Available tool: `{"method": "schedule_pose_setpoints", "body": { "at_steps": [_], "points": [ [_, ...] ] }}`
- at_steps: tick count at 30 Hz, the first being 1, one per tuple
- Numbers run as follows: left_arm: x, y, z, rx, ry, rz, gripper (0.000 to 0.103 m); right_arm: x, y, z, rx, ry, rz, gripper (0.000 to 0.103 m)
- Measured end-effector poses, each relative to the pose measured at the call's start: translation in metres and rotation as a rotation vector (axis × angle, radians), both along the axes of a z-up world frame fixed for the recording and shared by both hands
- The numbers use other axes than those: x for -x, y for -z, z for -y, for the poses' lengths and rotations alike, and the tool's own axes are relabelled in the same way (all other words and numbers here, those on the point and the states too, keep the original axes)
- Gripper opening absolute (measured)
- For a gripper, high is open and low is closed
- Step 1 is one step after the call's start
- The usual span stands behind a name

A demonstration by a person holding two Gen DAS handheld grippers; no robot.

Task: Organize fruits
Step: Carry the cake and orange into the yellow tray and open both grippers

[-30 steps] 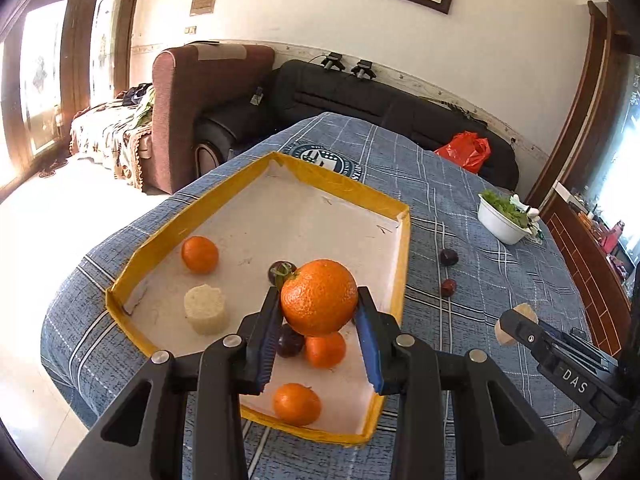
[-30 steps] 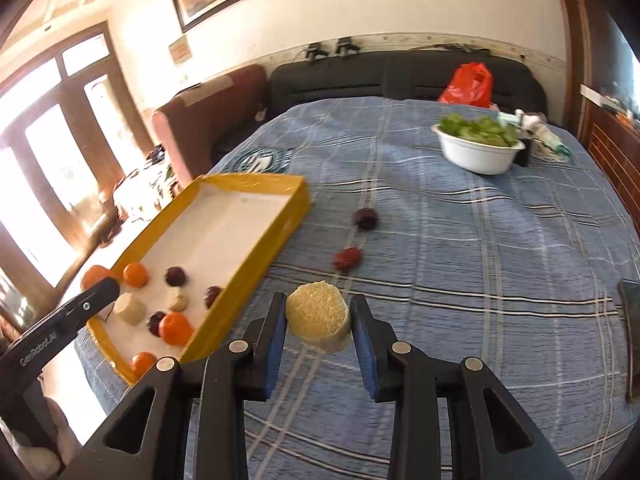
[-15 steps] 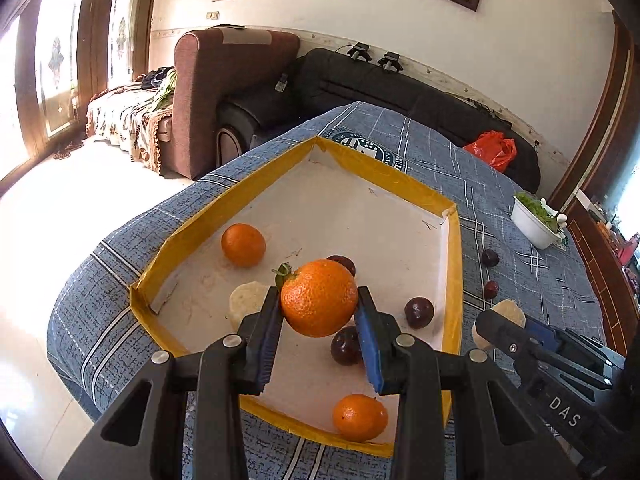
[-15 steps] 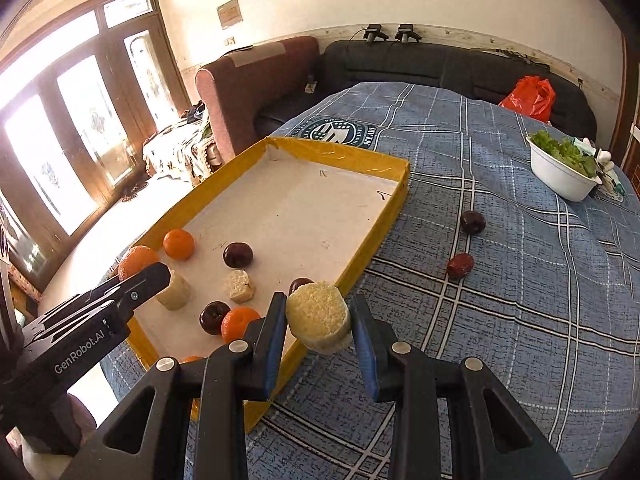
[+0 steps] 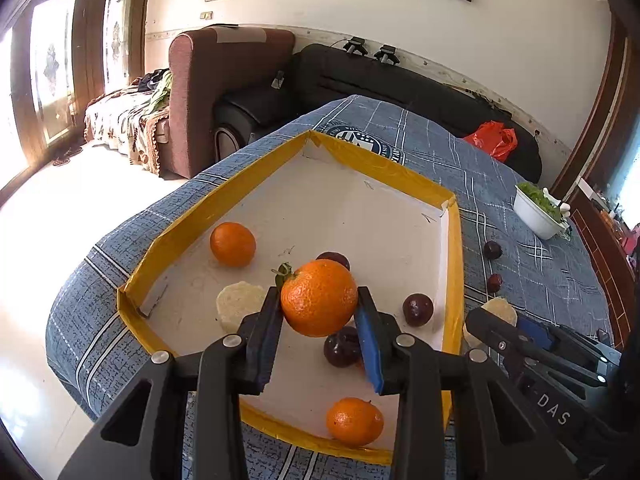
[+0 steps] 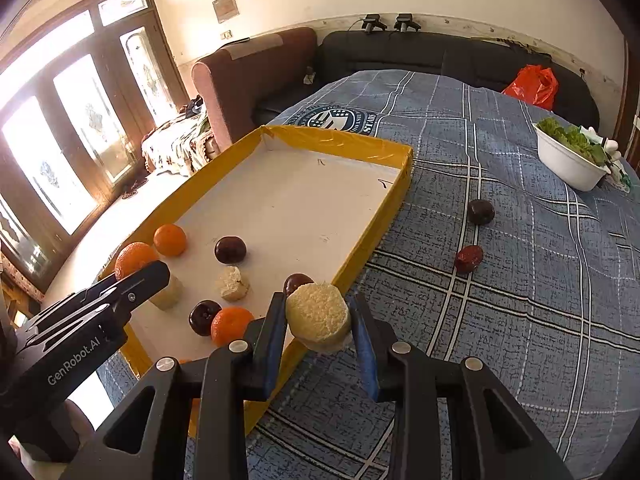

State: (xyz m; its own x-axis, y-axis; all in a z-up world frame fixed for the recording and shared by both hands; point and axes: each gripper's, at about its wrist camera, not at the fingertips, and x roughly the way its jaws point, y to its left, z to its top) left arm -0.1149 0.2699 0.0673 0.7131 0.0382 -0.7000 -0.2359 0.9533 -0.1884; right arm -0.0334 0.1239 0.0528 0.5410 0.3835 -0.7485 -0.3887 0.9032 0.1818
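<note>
Orange, large, round, pebbled skin, green stem leaf on top (image 5: 319,298): I have it clamped in my left gripper (image 5: 319,312), jaws narrowed onto its sides, held in the air above the near half of the tray.

Cake-like disc, pale yellow, crumbly, cylindrical (image 6: 319,317): I have it pinched in my right gripper (image 6: 319,322), jaws likewise narrowed on it, hanging over the tray's near right rim.

Tray, shallow, rectangular, white floor, yellow taped walls (image 5: 384,168): I see it lying on the blue plaid tablecloth (image 6: 500,320). Contents seen from the left wrist: a small orange (image 5: 233,244) near the left wall, another small orange (image 5: 354,421) by the near wall, a pale disc (image 5: 240,306) partly behind my left finger, three dark glossy round fruits (image 5: 418,309) around the middle right. The far half of the tray floor is bare.

Loose items: a dark round fruit (image 6: 480,211) and a red wrinkled one (image 6: 468,258) on the cloth right of the tray, apart from each other. A white bowl of green leaves (image 6: 570,164) stands farther right, well apart. The cloth between tray and bowl is otherwise open.
</note>
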Motion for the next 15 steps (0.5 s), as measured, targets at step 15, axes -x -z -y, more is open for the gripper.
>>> {"method": "schedule_pose_setpoints", "body": {
  "at_steps": [15],
  "points": [
    [0.009, -0.012, 0.012, -0.017, 0.034, 0.016, 0.035, 0.016, -0.014, 0.032, -0.019, 0.050, 0.037, 0.036]
  ]
}}
